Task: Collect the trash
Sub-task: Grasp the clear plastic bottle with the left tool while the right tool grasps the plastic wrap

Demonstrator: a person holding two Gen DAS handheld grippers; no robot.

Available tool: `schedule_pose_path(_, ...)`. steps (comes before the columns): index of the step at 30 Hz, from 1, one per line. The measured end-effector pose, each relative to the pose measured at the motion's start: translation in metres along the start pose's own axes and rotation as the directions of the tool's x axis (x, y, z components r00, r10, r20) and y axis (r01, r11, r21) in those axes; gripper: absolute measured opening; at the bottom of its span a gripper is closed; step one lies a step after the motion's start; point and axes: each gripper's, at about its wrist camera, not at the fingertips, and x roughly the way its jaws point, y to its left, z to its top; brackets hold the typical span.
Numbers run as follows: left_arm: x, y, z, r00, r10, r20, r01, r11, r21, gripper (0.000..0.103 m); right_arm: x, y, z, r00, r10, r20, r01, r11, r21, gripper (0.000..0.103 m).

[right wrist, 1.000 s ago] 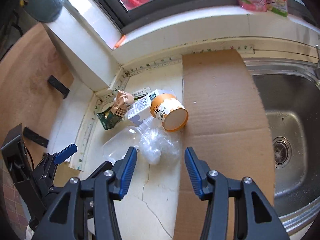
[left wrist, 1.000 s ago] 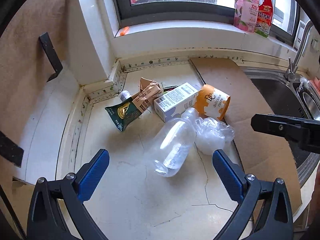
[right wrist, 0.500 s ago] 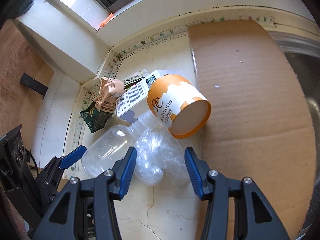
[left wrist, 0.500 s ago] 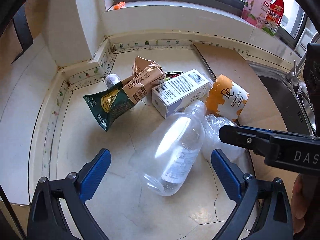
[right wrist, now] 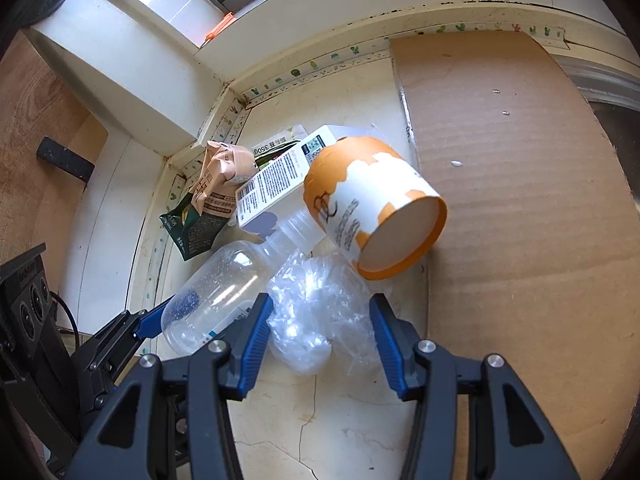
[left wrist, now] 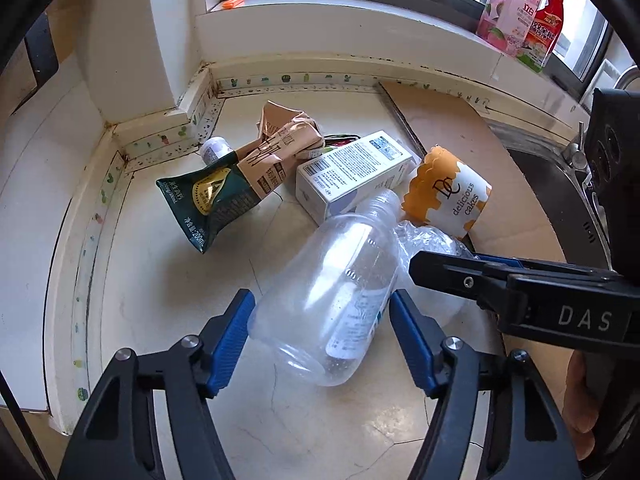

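Note:
A clear plastic bottle (left wrist: 332,304) lies on its side on the pale counter. My left gripper (left wrist: 324,320) straddles its base; the jaws are closing and both blue pads touch the bottle's sides. Beside it is a crumpled clear plastic bag (right wrist: 316,312), with my right gripper (right wrist: 320,328) around it. The right jaws stand apart, their pads at the bag's edges without squeezing it. The right gripper's finger (left wrist: 460,276) crosses over the bag in the left wrist view. An orange-and-white paper cup (right wrist: 372,208) lies tipped just beyond the bag.
Behind the bottle lie a white carton (left wrist: 352,172), a crumpled brown paper pack (left wrist: 280,140), a green pouch (left wrist: 208,200) and a small white bottle (left wrist: 214,148). A cardboard sheet (right wrist: 520,160) covers the counter to the right, beside the sink (left wrist: 560,184). Spray bottles (left wrist: 520,12) stand on the sill.
Both grippers came down onto the trash pile. The left jaws, wide apart before, have narrowed onto the bottle. The right jaws kept their width and now flank the plastic bag.

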Motion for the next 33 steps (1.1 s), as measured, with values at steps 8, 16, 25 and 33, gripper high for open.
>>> schedule_pose_path(8,-0.013,-0.004,-0.008,0.999,0.03,0.024,-0.03,1.0,0.004,0.065,0.001,0.004,-0.002,1.0,-0.009,0.0,0.009,1.0,-0.023,0.032)
schedule_pose_path(16,-0.036,-0.007,-0.015,0.997,0.056,0.048,-0.056,0.998,-0.004,0.064,-0.008,0.013,-0.011,1.0,-0.021,0.008,0.021,0.999,-0.04,0.022)
schedule_pose_path(25,-0.08,-0.014,-0.036,0.993,0.105,0.062,-0.103,0.994,-0.042,0.063,-0.05,0.019,-0.04,0.999,0.038,0.038,-0.037,0.998,-0.043,0.021)
schedule_pose_path(33,-0.138,-0.035,-0.074,0.985,0.138,0.099,-0.13,0.988,-0.087,0.062,-0.117,0.026,-0.089,0.99,0.118,0.073,-0.111,0.99,-0.087,0.021)
